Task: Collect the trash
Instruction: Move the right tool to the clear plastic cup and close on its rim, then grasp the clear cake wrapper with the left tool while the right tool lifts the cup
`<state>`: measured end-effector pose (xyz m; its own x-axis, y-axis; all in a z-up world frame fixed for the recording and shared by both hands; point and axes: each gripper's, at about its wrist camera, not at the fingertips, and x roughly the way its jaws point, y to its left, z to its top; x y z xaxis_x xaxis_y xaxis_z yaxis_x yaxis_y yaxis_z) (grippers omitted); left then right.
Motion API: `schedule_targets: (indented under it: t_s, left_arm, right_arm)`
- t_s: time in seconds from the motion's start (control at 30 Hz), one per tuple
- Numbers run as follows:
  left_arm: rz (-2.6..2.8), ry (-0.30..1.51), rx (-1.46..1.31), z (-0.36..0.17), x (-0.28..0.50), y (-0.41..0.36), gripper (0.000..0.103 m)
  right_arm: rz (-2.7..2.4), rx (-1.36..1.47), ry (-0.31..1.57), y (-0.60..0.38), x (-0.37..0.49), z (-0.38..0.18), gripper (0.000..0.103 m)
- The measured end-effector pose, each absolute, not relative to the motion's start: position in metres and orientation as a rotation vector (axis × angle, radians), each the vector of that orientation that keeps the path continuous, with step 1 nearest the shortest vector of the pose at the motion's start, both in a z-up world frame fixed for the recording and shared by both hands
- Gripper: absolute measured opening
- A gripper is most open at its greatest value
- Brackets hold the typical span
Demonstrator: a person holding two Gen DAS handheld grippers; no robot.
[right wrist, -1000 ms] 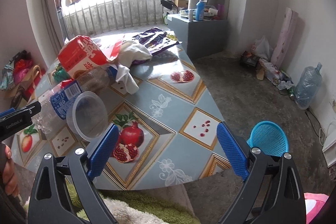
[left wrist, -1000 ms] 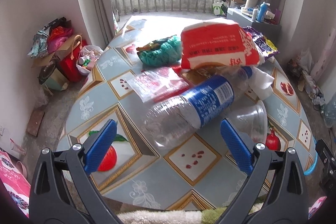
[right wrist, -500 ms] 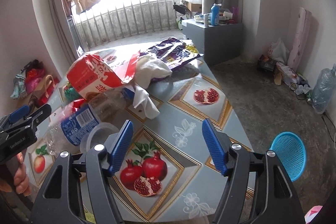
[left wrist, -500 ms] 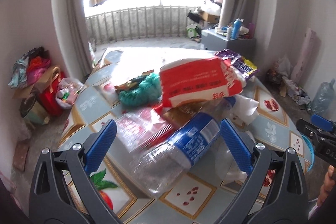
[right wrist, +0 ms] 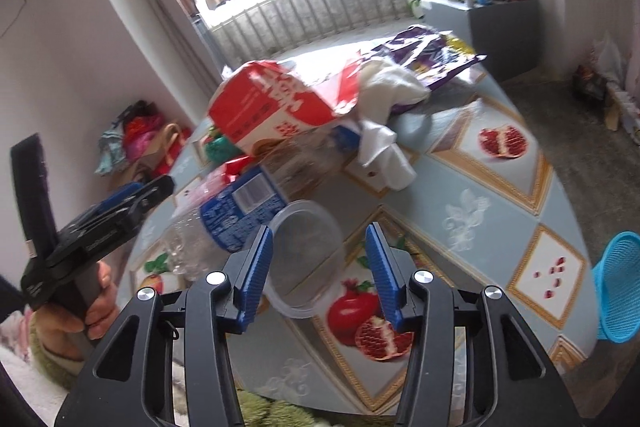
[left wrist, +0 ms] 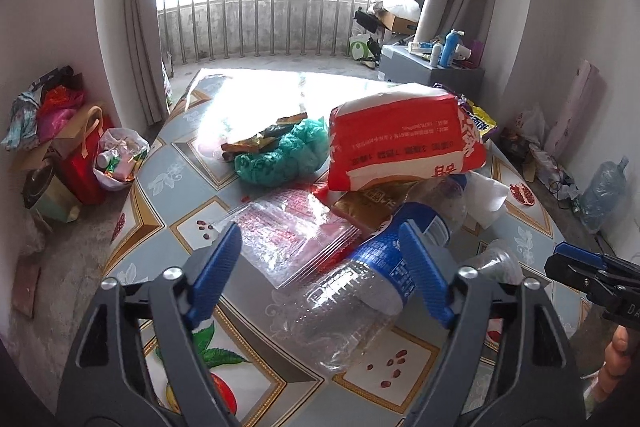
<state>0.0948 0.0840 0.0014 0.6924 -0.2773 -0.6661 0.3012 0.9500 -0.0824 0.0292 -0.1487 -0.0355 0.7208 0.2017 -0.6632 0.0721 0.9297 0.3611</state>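
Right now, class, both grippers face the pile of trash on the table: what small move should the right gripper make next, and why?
Probably ease forward: the right gripper, whose jaws have just been closing, frames the clear plastic cup lying on its side, but its pads do not yet press on it.

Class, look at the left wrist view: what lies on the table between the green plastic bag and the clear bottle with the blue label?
A clear plastic wrapper with red print lies flat between the green plastic bag and the clear bottle, shown in the left wrist view.

Your left hand-held gripper [left wrist: 320,267] & right hand-held gripper [right wrist: 320,267]: black triangular-cutout frames w/ ribbed blue pads, silver round screws at the pivots. Left body carries small white lettering, illegible.
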Motion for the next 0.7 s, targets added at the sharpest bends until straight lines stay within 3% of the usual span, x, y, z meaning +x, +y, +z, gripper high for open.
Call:
schedule_targets:
  t_s: [0.13,0.27,0.33,0.53,0.7]
  left_arm:
    - [-0.353,0.805,-0.012,-0.010,0.103,0.092,0.046]
    - [-0.380,0.849,-0.022,-0.019,0.108,0.094,0.034]
    - [-0.390,0.879,-0.029,-0.024,0.110,0.095,0.028]
    - [-0.457,0.932,-0.073,-0.027,0.108,0.096,0.026]
    - [-0.537,0.997,-0.104,-0.033,0.100,0.088,0.026]
  right_arm:
    - [0.148,0.402,0.779,-0.139,0.033,-0.036,0.047]
    - [0.191,0.419,0.808,-0.132,0.042,-0.042,0.047]
    - [0.200,0.428,0.835,-0.130,0.048,-0.047,0.040]
    - [0.237,0.492,0.889,-0.129,0.059,-0.061,0.014]
    - [0.244,0.483,0.877,-0.133,0.053,-0.054,0.006]
